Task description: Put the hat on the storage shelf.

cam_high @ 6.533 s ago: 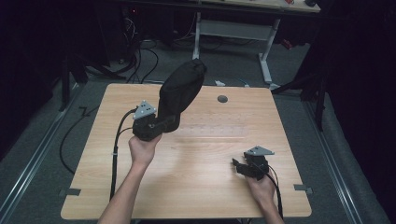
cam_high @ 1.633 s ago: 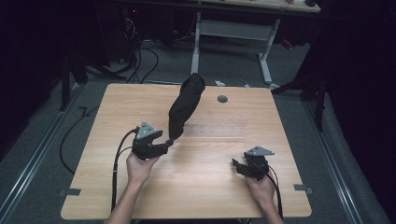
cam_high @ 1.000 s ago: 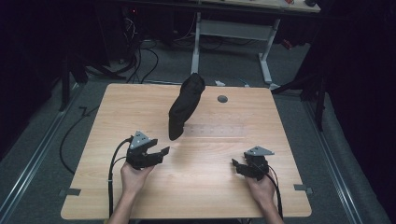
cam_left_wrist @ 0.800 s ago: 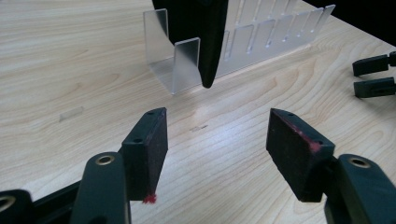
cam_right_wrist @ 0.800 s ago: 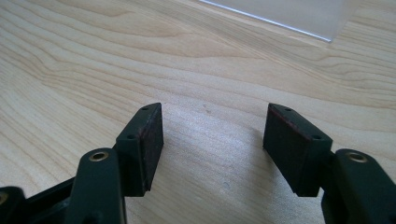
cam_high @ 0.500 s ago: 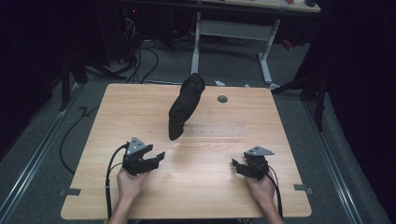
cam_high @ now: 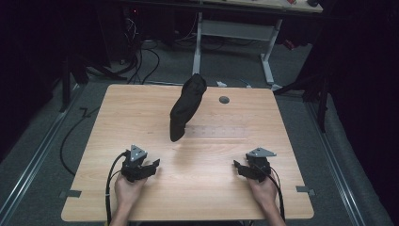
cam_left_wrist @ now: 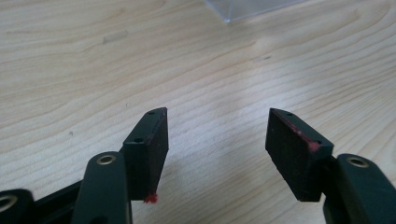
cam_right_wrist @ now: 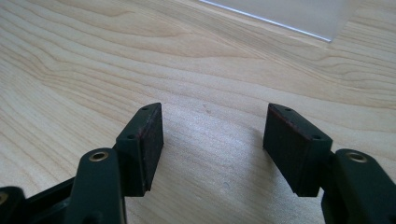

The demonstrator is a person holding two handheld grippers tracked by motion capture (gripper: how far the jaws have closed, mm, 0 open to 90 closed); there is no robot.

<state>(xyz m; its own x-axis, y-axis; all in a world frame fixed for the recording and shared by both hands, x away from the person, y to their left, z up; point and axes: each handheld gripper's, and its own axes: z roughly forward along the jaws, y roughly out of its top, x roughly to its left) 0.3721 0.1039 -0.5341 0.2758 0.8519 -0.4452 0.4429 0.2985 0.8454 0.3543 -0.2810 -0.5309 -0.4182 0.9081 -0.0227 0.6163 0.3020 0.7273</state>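
A black cloth thing (cam_high: 187,106) stands tilted at the middle of the wooden table (cam_high: 122,117), its lower end over a clear flat plate (cam_high: 216,132). Neither gripper touches it. My left gripper (cam_high: 154,165) rests low at the front left of the table, well short of the cloth. In the left gripper view that gripper (cam_left_wrist: 217,119) stands open over bare wood, a corner of the clear plate (cam_left_wrist: 247,9) ahead. My right gripper (cam_high: 236,165) rests at the front right. Seen in the right gripper view, it (cam_right_wrist: 215,112) is open and empty, the plate's edge (cam_right_wrist: 289,16) beyond.
A small dark round disc (cam_high: 224,99) sits in the tabletop behind the cloth. Cables (cam_high: 70,136) trail off the table's left side to the floor. A metal-legged desk frame (cam_high: 235,33) stands beyond the far edge.
My left gripper has come down and back toward the table's front left, away from the black cloth, which stands by itself. The right gripper has stayed put.
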